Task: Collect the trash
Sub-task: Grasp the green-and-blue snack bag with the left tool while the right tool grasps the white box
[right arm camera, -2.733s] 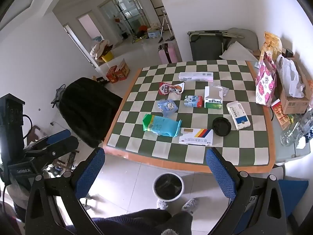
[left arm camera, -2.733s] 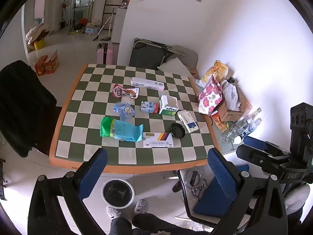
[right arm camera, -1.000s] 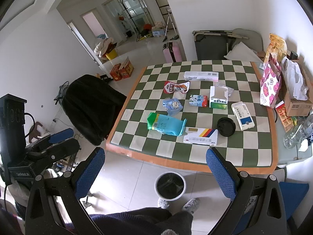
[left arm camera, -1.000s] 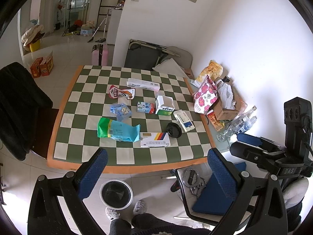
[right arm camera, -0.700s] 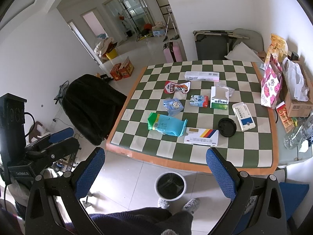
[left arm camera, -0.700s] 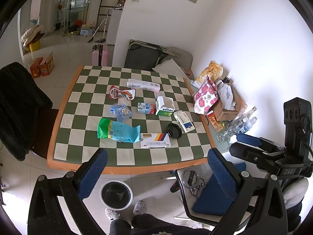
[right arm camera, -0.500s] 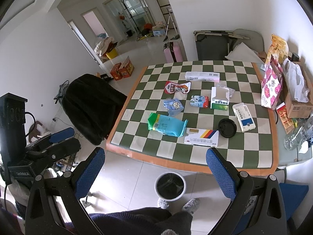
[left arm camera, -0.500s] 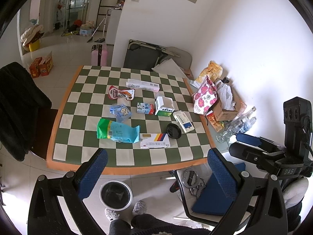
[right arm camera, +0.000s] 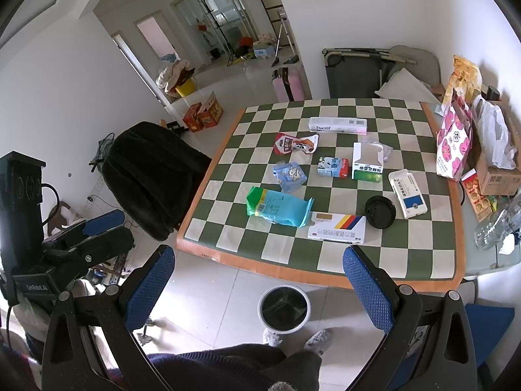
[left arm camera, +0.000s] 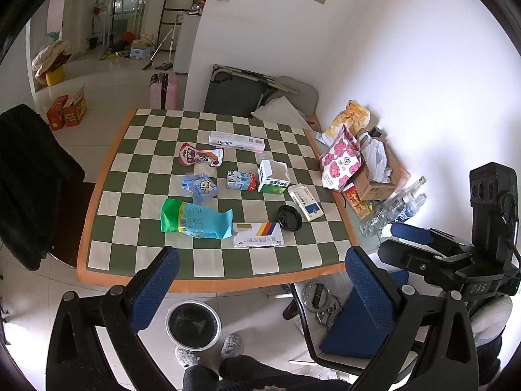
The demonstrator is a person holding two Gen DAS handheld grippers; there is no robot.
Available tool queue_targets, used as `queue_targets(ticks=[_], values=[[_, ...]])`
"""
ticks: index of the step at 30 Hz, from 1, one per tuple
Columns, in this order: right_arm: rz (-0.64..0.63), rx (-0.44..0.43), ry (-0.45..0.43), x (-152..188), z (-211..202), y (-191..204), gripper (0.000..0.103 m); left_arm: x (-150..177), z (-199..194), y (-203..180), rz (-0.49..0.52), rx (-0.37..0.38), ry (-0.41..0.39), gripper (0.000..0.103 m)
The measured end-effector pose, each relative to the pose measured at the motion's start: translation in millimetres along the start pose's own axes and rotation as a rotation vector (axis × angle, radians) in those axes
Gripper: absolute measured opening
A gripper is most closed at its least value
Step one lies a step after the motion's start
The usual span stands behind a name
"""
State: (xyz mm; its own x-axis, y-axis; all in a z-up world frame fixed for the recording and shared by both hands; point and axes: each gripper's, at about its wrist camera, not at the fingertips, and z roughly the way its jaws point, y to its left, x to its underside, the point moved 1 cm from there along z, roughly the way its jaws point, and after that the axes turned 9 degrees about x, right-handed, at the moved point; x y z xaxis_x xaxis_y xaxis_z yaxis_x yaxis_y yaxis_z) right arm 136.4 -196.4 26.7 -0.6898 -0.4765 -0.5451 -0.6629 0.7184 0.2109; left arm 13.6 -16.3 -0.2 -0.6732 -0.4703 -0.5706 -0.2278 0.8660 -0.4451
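Your left gripper (left arm camera: 259, 280) and right gripper (right arm camera: 259, 280) both hang at the bottom of their frames with fingers spread wide, holding nothing. The trash sits mid-frame on the checkered table (left arm camera: 107, 176): a green-blue bag (left arm camera: 192, 219), a striped box (left arm camera: 258, 235) touching it, and a black lid (left arm camera: 289, 217). The bin (left arm camera: 192, 324) stands on the floor, lower centre, just below the table's near edge.

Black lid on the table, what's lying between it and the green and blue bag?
The white box with coloured stripes lies between the black lid and the green and blue bag, shown in the right wrist view.
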Motion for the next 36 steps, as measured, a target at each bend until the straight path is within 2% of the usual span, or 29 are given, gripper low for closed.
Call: queue_targets(ticks=[8, 10, 12, 14, 16, 20, 23, 26, 32, 36], values=[[0.005, 0.004, -0.001, 0.7, 5.0, -1.5, 0.103, 0.7, 1.1, -0.1, 0.001, -0.017, 0.005, 0.103], [0.018, 0.021, -0.004, 0.7, 6.7, -3.4, 0.103, -0.8, 5.9, 1.7, 0.013, -0.103, 0.002, 0.103], [0.041, 0.048, -0.008, 0.7, 10.4, 0.1, 0.103, -5.1, 18.6, 8.8, 0.03, -0.252, 0.007, 0.103], [0.092, 0.14, -0.005, 1.9, 21.0, -0.1, 0.103, -11.2, 36.6, 22.4, 0.031, -0.361, 0.021, 0.103], [0.15, 0.208, 0.006, 2.3, 32.3, -6.1, 0.103, -14.9, 55.9, 41.1, 0.016, -0.42, 0.043, 0.103], [0.247, 0.352, 0.061, -3.5, 81.4, -39.3, 0.103, -18.6, 107.0, 84.5, -0.066, -0.475, 0.112, 0.103], [0.283, 0.431, 0.123, -20.5, 133.5, -81.1, 0.103, -19.7, 150.9, 118.2, -0.184, -0.504, 0.2, 0.103], [0.292, 0.437, 0.216, -45.1, 198.5, -112.7, 0.103, -17.8, 191.7, 153.6, -0.357, -0.501, 0.26, 0.103], [0.292, 0.485, 0.319, -107.4, 319.2, -175.0, 0.103, -7.6, 262.3, 204.6, -0.807, -0.45, 0.273, 0.103], [0.267, 0.516, 0.367, -143.3, 387.5, -197.8, 0.103, -0.2, 295.8, 228.4, -1.064, -0.397, 0.254, 0.103]])
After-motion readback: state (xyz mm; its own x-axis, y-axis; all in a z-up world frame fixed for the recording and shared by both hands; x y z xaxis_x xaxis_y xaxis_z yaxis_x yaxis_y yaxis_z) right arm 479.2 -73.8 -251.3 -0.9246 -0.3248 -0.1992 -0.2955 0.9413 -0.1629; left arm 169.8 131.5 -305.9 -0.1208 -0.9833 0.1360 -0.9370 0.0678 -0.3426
